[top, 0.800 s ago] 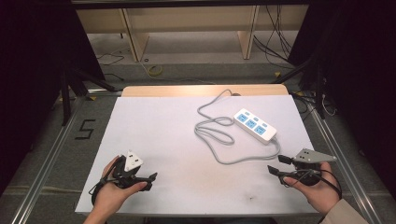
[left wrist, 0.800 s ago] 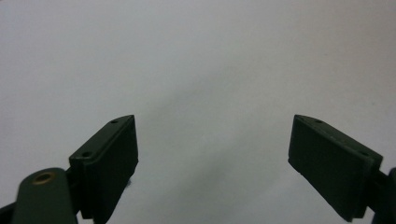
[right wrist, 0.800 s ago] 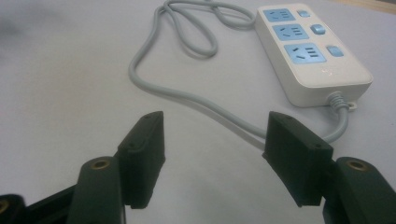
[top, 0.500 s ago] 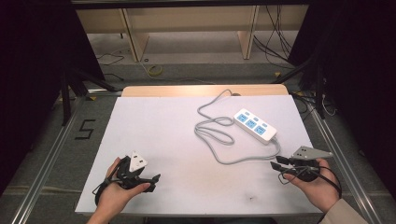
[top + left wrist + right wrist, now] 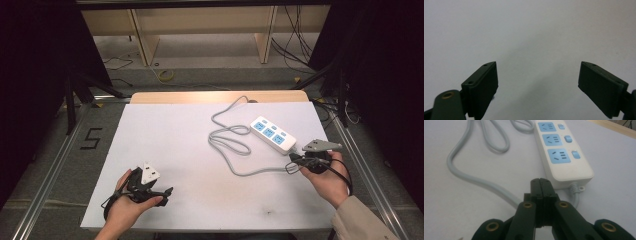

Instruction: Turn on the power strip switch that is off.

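Power strip (image 5: 273, 134): white body, three blue sockets with a blue switch beside each; lies flat on the white table (image 5: 175, 150), toward its far right part, long axis slanting. Seen closer in the right gripper view (image 5: 560, 147), far end cut off by the top edge.

Cord (image 5: 235, 145): grey, leaves the near end of the power strip through a ribbed collar, runs left of the strip, loops once, then winds back past the strip to the table's far edge. In the right gripper view (image 5: 474, 180) the stretch next to the collar is hidden behind the jaws.

Right gripper (image 5: 294, 161): just beside the power strip's near end, held in the right hand (image 5: 327, 180); jaws pressed flat together with nothing between them (image 5: 541, 185), tips close to the collar; contact with the cord cannot be made out.

Left gripper (image 5: 162, 192): well apart from the power strip, at the table's near left, in the left hand (image 5: 127, 207); jaws spread wide (image 5: 537, 82) over bare table surface.
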The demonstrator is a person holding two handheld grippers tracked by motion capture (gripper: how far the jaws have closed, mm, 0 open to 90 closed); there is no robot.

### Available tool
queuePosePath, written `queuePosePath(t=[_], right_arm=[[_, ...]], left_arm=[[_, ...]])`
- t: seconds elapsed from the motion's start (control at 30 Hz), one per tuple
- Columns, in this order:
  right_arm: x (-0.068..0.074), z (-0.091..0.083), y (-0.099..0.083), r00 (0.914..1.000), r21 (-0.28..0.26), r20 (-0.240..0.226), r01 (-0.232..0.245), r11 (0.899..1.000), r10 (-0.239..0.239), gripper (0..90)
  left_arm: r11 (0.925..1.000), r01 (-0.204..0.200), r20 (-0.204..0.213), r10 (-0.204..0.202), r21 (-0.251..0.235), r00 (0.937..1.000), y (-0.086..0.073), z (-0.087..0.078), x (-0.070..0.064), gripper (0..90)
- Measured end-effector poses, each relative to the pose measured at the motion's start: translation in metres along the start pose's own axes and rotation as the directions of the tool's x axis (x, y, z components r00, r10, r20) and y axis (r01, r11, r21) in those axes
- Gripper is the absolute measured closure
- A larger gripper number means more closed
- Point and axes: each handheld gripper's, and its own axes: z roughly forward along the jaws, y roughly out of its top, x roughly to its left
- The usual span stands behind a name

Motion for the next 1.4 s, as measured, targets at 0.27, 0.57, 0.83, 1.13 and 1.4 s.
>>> queuePosePath(t=[0.27, 0.57, 0.83, 1.13, 1.4], right_arm=[[-0.013, 0.020, 0.017, 0.9994, 0.019, 0.018, -0.031, 0.999, 0.031, 90.0], [-0.027, 0.046, 0.041, 0.9981, 0.036, 0.039, -0.049, 0.998, 0.048, 90.0], [-0.036, 0.064, 0.058, 0.9973, 0.059, 0.045, -0.061, 0.996, 0.058, 90.0], [-0.045, 0.078, 0.069, 0.9957, 0.091, 0.066, -0.071, 0.993, 0.065, 90.0], [-0.050, 0.087, 0.073, 0.9944, 0.115, 0.074, -0.083, 0.990, 0.075, 90.0]], left_arm=[[1.0000, 0.000, -0.001, 0.000, 0.000, 1.0000, 0.000, 0.000, 0.000, 15.8], [1.0000, 0.007, 0.004, -0.007, -0.002, 1.0000, 0.000, 0.000, -0.002, 15.8], [1.0000, 0.006, 0.007, -0.006, -0.004, 1.0000, 0.000, 0.000, -0.003, 15.8], [1.0000, -0.002, 0.007, 0.002, -0.003, 1.0000, 0.001, 0.000, -0.003, 15.8], [1.0000, -0.002, 0.013, 0.002, -0.008, 0.9999, 0.001, 0.000, -0.004, 15.7]])
